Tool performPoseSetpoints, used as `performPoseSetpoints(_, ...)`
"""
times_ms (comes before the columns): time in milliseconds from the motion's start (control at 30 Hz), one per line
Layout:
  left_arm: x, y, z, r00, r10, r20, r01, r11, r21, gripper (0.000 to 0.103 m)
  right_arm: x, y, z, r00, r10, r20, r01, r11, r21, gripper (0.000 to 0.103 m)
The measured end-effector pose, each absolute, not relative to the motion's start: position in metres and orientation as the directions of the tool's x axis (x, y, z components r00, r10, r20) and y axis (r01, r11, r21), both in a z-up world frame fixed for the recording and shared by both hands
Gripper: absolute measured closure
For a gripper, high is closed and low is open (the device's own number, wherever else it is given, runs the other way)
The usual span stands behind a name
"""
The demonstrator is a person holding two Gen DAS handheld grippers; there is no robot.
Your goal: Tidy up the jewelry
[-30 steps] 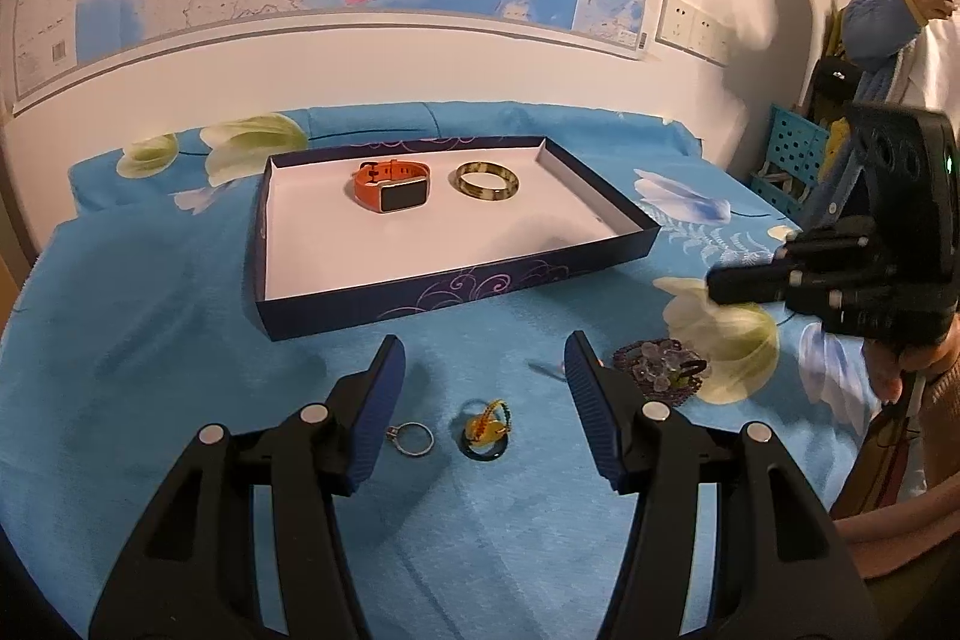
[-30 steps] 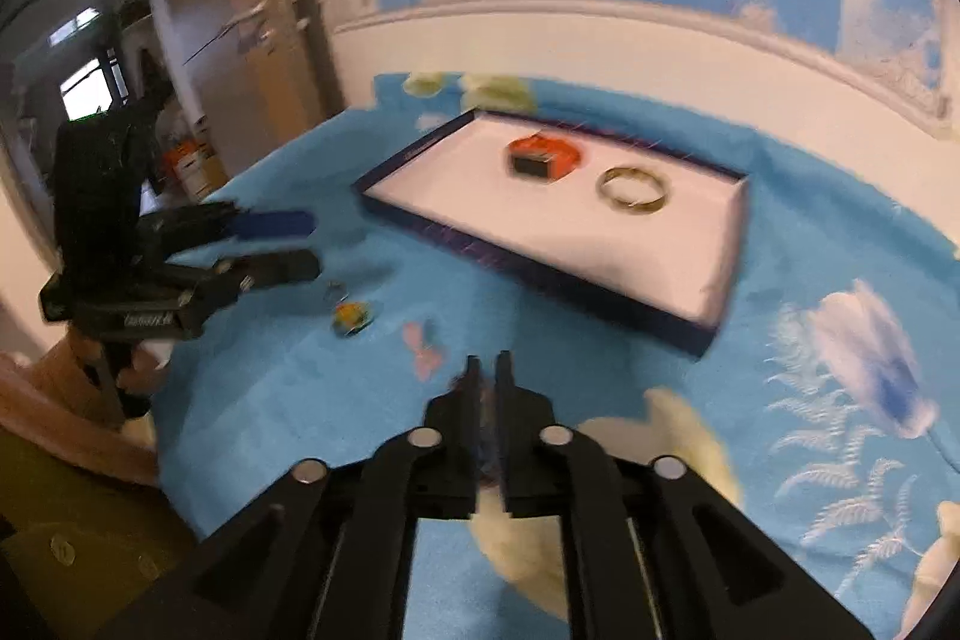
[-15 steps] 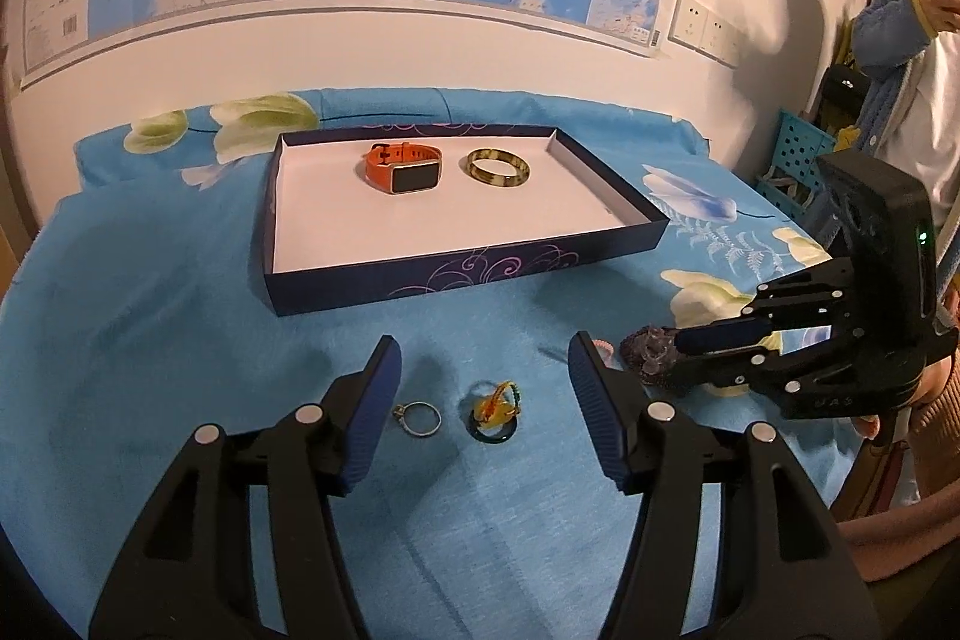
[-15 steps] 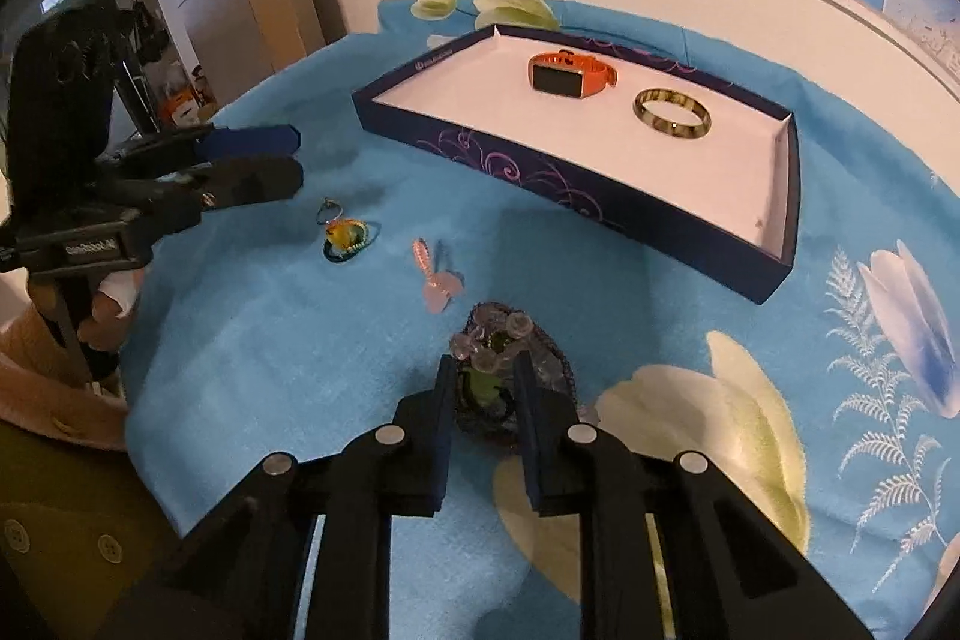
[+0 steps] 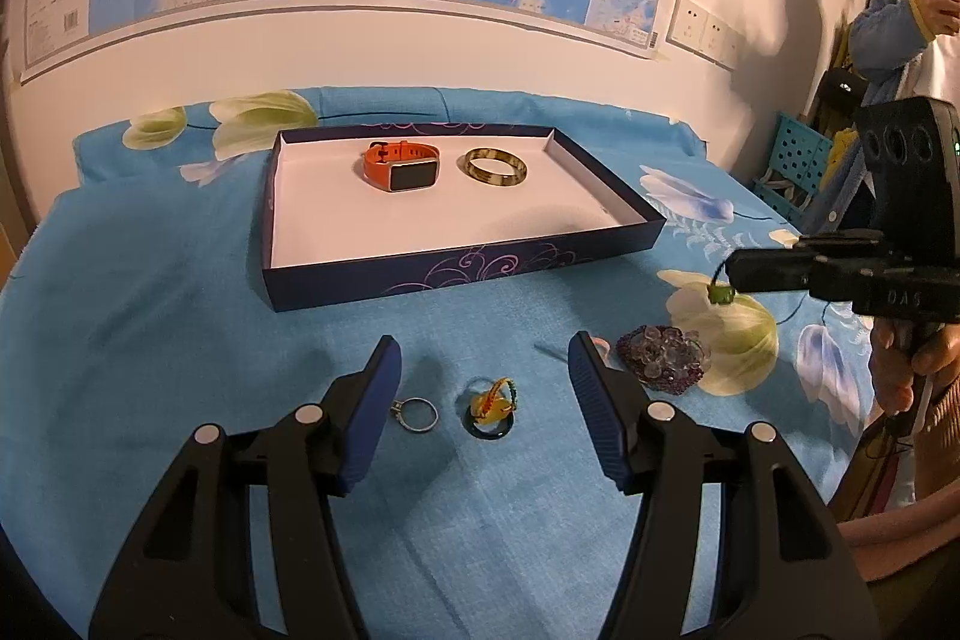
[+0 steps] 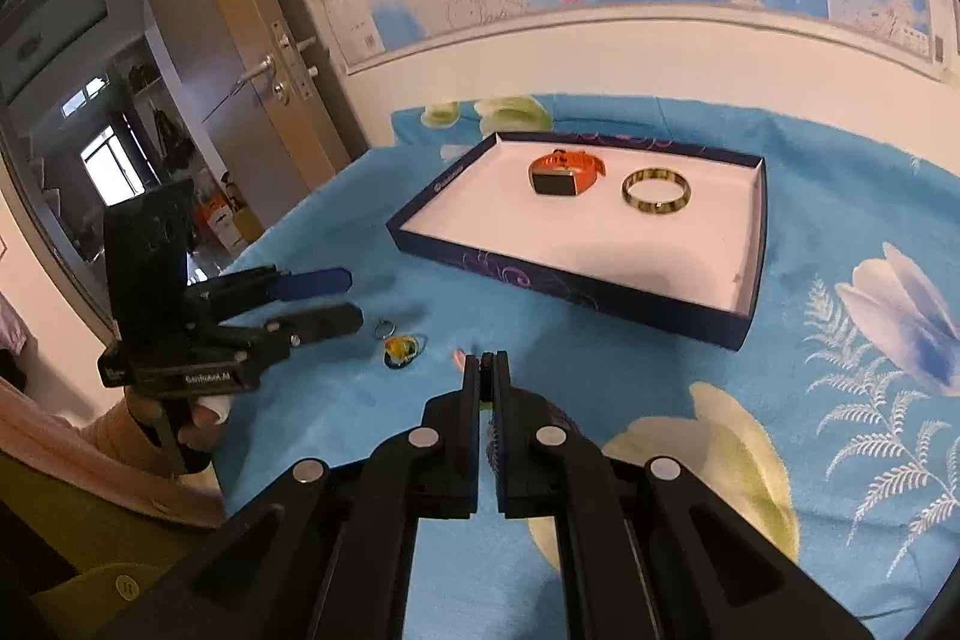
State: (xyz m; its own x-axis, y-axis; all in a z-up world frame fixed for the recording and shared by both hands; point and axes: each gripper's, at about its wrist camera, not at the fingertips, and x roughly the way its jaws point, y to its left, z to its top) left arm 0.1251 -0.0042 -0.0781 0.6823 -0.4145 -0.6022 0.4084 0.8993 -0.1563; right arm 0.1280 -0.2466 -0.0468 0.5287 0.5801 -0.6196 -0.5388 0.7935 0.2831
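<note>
Cloth of blue fabric with pale flowers (image 5: 150, 316) carries a shallow dark-blue cardboard box with a white floor (image 5: 468, 268), its long axis running left to right. An orange-strapped watch (image 5: 402, 166) and a mottled gold bangle (image 5: 497, 167) already lie at its far side. The black right gripper (image 5: 735, 274) hangs to the right of the box and a little nearer, so the likely carry runs left and away over the near wall. Its jaws have just closed, pinching the dark thread of a small green bead (image 5: 720, 293) that dangles under the tip, above a purple cluster of glassy beads (image 5: 660, 361) on the cloth. Whether bead and cluster are joined is unclear. The left gripper (image 5: 483, 358) stands half open and empty, a thin silver ring (image 5: 416, 413) and a dark ring wound with yellow-green cord (image 5: 489, 409) lying between its blue pads.
</note>
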Motion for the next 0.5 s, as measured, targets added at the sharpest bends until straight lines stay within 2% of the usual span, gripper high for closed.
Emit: performPoseSetpoints(500,0.126,-0.034,-0.092,0.620,-0.445,-0.646,0.516,0.852,-0.092,0.049,0.134,-0.240,-0.065,0.544,0.561,-0.624,-0.504,0.813,0.292,0.100)
